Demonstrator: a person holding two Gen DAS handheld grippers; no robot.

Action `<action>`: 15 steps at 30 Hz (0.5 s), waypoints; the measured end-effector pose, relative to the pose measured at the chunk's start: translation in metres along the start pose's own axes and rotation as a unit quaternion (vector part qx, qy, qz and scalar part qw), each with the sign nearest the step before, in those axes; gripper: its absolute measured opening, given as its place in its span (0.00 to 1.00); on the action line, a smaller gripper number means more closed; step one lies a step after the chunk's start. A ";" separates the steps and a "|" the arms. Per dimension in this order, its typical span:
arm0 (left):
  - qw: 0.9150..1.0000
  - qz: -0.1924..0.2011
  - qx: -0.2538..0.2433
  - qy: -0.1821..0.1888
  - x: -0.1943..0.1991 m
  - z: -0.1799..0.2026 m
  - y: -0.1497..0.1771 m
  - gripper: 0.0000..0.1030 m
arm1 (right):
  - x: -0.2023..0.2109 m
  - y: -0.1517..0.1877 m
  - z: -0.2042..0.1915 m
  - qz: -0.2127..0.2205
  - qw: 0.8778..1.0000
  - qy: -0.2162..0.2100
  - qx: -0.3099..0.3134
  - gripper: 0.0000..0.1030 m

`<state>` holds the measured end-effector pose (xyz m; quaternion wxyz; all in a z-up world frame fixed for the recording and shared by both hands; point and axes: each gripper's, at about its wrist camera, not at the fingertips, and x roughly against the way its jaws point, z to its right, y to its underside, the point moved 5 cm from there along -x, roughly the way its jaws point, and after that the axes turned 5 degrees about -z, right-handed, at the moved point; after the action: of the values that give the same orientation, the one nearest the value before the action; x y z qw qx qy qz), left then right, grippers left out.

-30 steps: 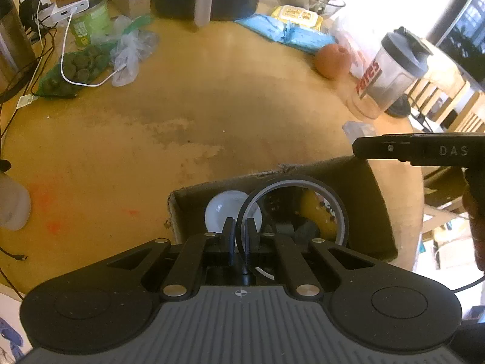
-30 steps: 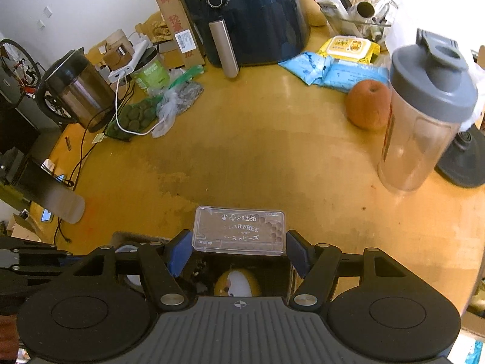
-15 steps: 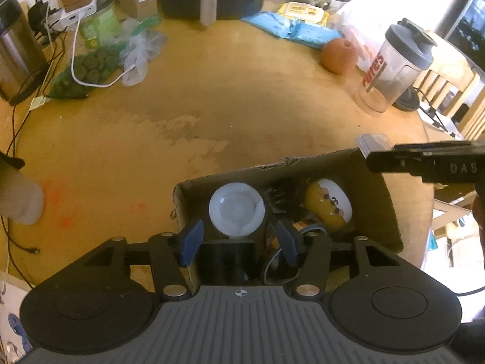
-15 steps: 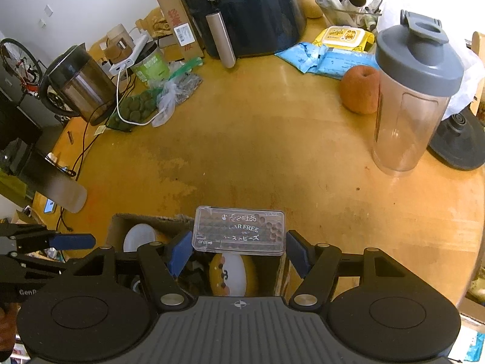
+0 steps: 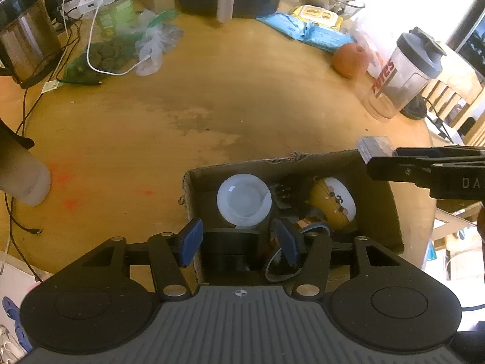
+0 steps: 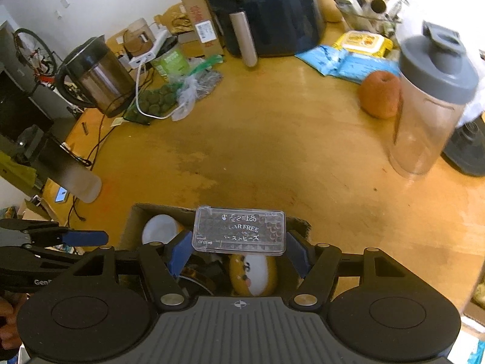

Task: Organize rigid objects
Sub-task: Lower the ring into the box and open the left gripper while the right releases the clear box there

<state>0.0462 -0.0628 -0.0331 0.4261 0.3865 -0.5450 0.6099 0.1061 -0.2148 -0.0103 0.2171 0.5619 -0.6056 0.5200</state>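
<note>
Jaws of the left gripper stand apart and empty over the cardboard box, lower centre. Inside lie a white lid and a yellow egg-shaped toy. Right gripper jaws clamp a clear candy case, long axis crosswise, above the box. A shaker bottle stands at right on the table.

cardboard box on table | white lid left inside | shaker bottle behind

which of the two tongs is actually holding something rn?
The right tongs: they clamp the clear plastic mint case above the cardboard box. The left tongs are open with nothing gripped.
</note>
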 end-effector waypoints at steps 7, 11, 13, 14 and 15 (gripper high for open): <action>1.000 0.000 0.010 -0.005 0.003 -0.004 0.002 0.52 | -0.011 -0.008 -0.016 -0.015 0.999 0.013 0.029 1.00; 1.000 0.002 0.015 -0.006 0.004 -0.007 0.003 0.54 | -0.013 -0.007 -0.017 -0.020 0.999 0.006 0.025 1.00; 1.000 0.004 0.017 -0.007 0.005 -0.007 0.003 0.60 | -0.014 -0.005 -0.016 -0.022 1.000 0.005 0.019 1.00; 1.000 0.006 0.018 -0.007 0.005 -0.008 0.003 0.60 | -0.014 -0.004 -0.015 -0.024 1.000 0.005 0.018 1.00; 1.000 0.006 0.018 -0.006 0.005 -0.008 0.003 0.60 | -0.014 -0.003 -0.015 -0.025 1.000 0.006 0.016 1.00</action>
<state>0.0416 -0.0546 -0.0301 0.4118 0.3945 -0.5390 0.6199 0.1083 -0.1948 -0.0154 0.2247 0.5768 -0.5817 0.5277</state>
